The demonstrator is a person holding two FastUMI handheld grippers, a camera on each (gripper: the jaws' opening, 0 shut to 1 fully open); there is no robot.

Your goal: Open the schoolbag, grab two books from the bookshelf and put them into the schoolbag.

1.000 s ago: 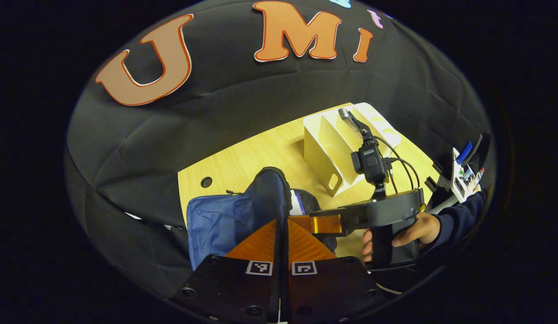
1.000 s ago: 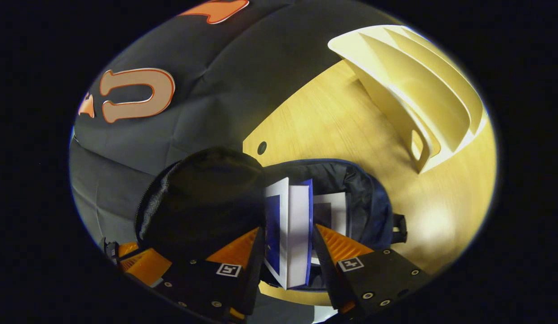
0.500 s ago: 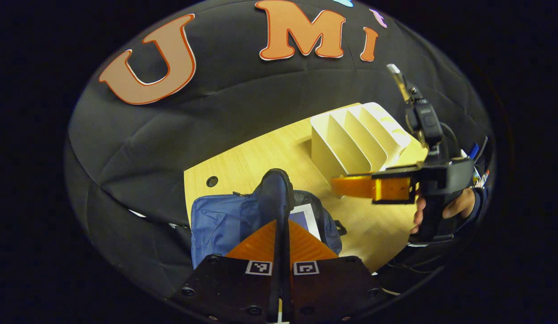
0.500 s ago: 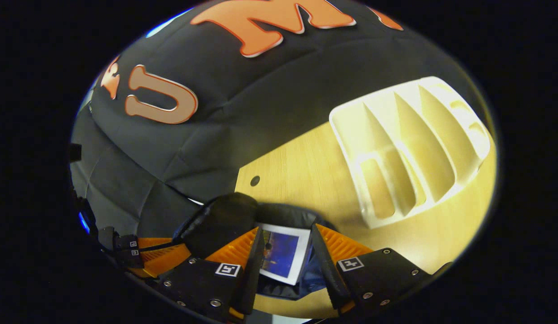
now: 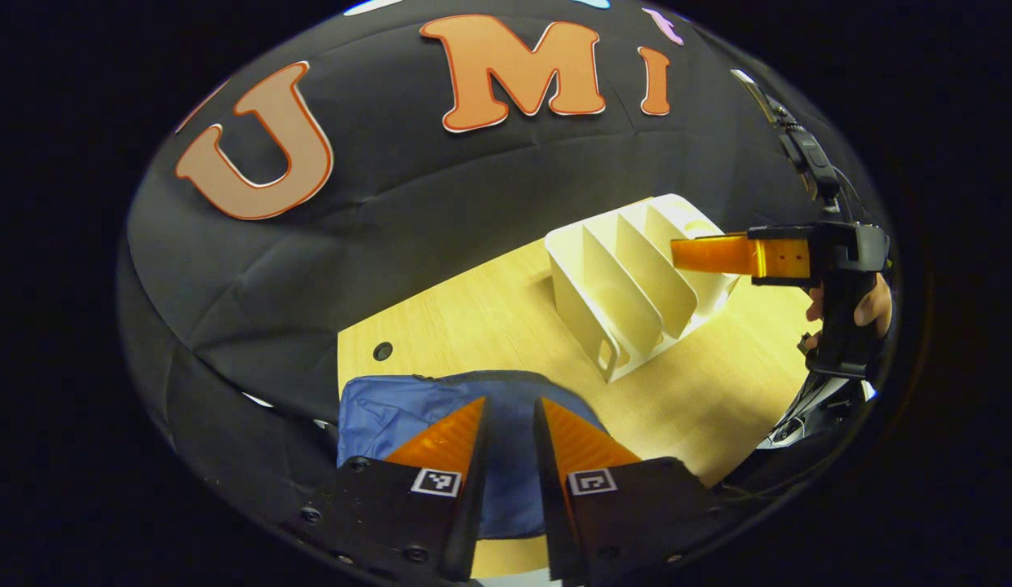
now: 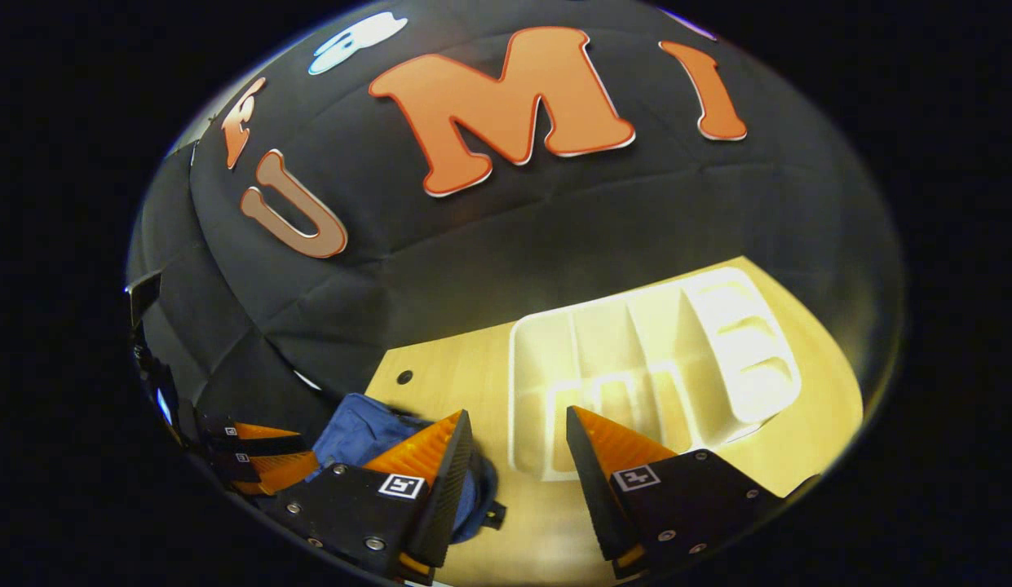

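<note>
The left gripper (image 5: 510, 424) has its jaws parted with nothing between them, and the blue schoolbag (image 5: 391, 408) lies on the table (image 5: 473, 310) directly beneath and ahead of them, its near end hidden by the fingers. The right gripper (image 6: 514, 440) is also spread and empty; the schoolbag sits just left of its left finger, partly covered, and the white bookshelf (image 6: 652, 359) stands ahead between its fingertips. No books can be made out.
</note>
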